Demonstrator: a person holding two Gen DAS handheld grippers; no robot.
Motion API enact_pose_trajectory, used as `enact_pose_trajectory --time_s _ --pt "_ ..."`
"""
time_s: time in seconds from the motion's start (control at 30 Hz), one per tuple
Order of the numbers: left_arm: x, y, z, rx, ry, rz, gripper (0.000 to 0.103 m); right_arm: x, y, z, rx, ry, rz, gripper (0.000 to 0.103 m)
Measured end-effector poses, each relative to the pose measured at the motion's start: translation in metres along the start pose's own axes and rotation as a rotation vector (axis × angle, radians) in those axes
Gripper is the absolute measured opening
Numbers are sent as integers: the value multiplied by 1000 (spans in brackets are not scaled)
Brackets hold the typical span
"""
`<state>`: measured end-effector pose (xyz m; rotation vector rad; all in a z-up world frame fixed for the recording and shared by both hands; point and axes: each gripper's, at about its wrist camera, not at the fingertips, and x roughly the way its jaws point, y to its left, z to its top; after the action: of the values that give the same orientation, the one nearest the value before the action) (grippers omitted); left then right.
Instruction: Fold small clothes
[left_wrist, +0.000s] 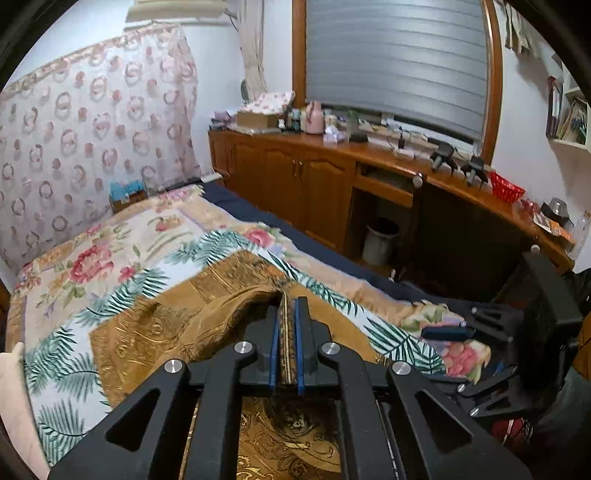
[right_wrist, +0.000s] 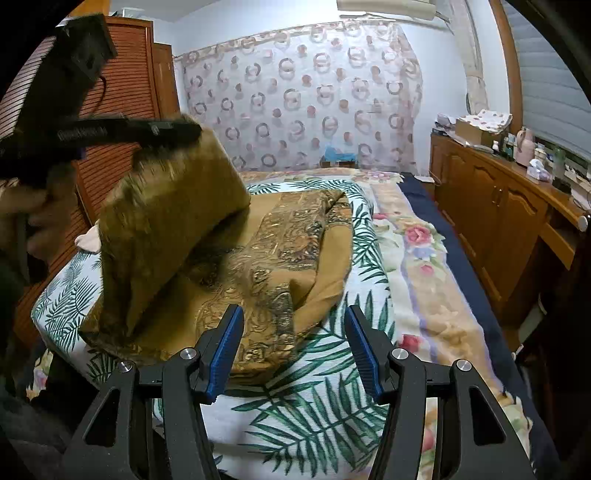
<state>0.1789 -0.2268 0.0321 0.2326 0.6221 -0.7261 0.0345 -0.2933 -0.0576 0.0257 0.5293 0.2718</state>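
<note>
**A:** ok so where's this at? The left gripper (left_wrist: 286, 325) has its blue pads pressed together on an edge of the brown-gold garment (right_wrist: 280, 266), and from the right-hand camera that edge is lifted up off the bed on the near-left side, hanging in a big flap. Rest of the garment is lying on the palm-leaf blanket (right_wrist: 306, 413), stretching toward the far end.

**B:** yeah, looks like mid-fold to me, first fold probably. The right gripper (right_wrist: 295, 343) is spread wide open, holding nothing, hovering just above the near edge of the cloth.

**A:** so what next?

**B:** my guess: the lifted flap needs carrying across and laying flat over the part that's on the blanket, edges lined up. The right one could pin or grab the near hem so the whole thing doesn't drag along.

**A:** fabric looks floppy, it'll bunch if it's dropped too fast.

**B:** agreed. Can't tell where the far hem ends though, it's rumpled.
</note>
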Motion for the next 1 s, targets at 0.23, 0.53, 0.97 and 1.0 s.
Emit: enact_pose_trajectory --time_s 0.23,0.53,0.97,1.0 --pt "-6 1 -4 27 -9 13 41 6 -10 2 3 22 -8 59" --pt "-9 56 -32 5 51 128 44 20 -10 26 -11 4 -2 59" --pt "18 133 -95 -77 177 242 44 93 30 86 -145 49 100 59" --pt "19 136 -99 -78 184 243 44 99 35 91 -156 55 111 59"
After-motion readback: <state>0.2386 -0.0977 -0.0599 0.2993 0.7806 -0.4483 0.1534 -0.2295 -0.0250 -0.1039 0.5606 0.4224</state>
